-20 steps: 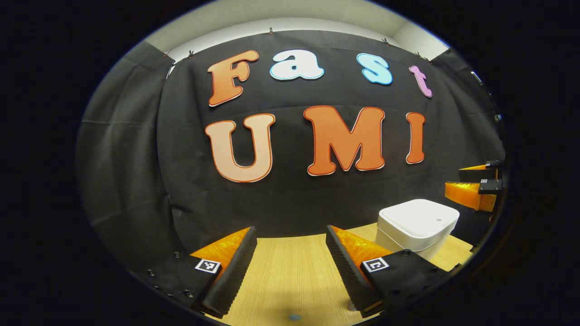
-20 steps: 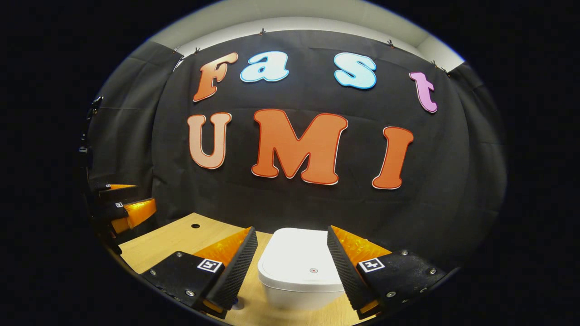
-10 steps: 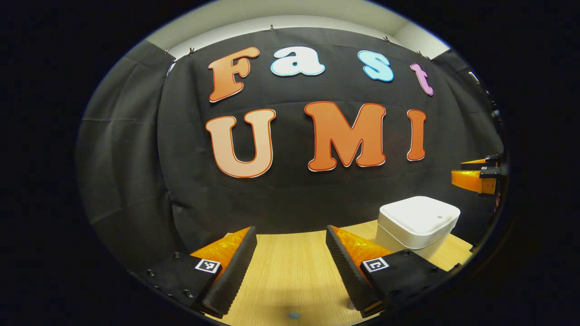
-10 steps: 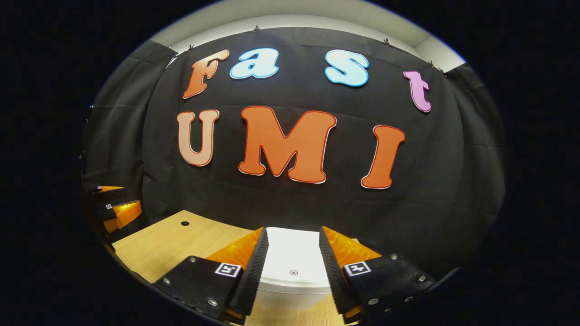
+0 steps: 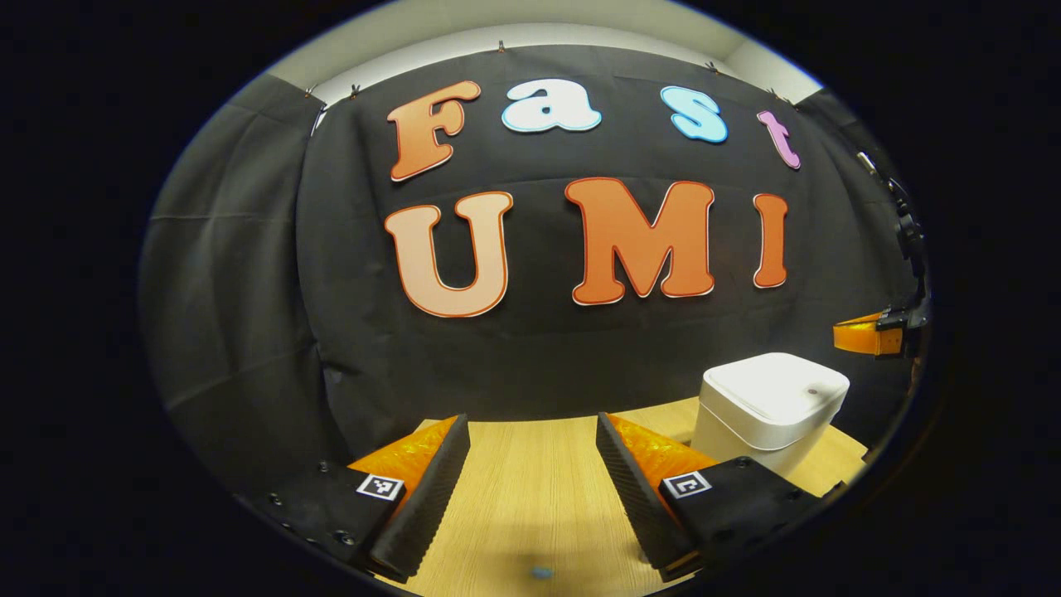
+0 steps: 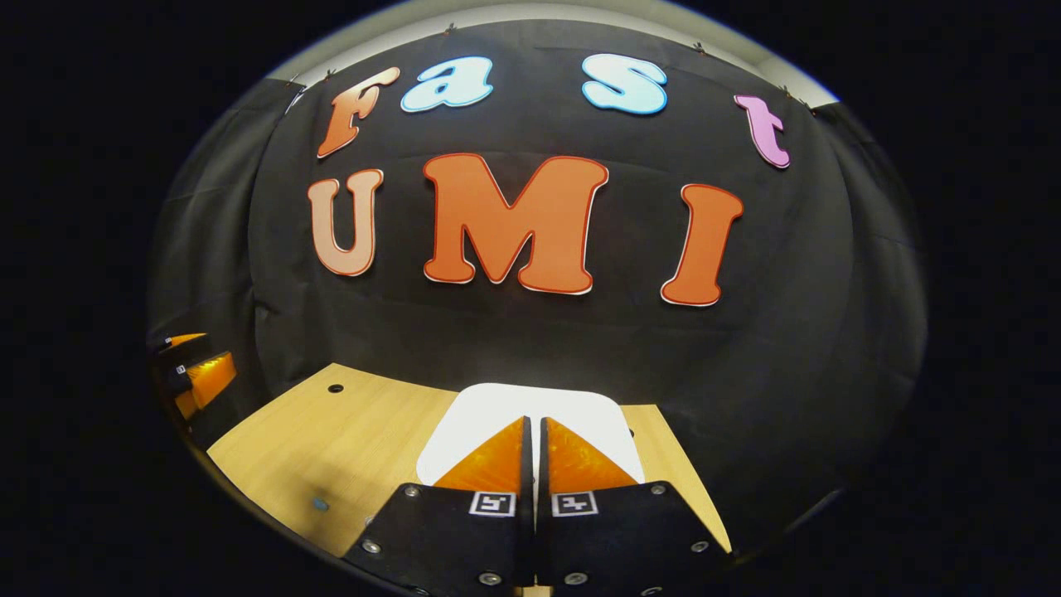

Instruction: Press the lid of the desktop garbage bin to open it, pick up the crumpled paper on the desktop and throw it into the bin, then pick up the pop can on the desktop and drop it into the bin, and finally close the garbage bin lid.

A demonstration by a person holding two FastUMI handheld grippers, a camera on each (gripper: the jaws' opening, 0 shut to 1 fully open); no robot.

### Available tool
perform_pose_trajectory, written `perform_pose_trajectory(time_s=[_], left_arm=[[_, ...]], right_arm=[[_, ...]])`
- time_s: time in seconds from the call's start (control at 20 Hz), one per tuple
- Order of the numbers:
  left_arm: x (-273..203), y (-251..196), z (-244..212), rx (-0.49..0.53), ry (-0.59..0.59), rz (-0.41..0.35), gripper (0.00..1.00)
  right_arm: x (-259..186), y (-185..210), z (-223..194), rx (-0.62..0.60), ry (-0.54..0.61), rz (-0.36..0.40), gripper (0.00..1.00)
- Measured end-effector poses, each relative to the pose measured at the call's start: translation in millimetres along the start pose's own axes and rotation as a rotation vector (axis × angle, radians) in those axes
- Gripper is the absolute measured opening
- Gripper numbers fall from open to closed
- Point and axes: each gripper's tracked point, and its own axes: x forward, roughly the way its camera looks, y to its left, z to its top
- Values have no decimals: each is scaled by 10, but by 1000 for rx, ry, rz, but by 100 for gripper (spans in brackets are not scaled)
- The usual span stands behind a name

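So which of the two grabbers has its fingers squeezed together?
The right gripper, poised above the white bin lid, has its fingers together. The left gripper has its fingers wide apart over the wooden table.

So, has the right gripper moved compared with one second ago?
Yes. The right gripper has come forward and down over the white bin lid, and its jaws have closed together.

Bin (image 6: 530,406) on desk (image 6: 331,439) before cloth wall, right tongs (image 6: 535,423) above its lid, left tongs (image 5: 530,431) well apart leftward
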Motion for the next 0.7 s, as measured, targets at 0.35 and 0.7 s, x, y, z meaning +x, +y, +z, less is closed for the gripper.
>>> perform_pose_trajectory(time_s=[0.35,0.7], left_arm=[[-72,34,-86,-7,27,45,98],[-171,63,-175,-5,56,108,98]], right_arm=[[168,29,-337,5,96,38,1],[249,136,-634,0,168,102,1]])
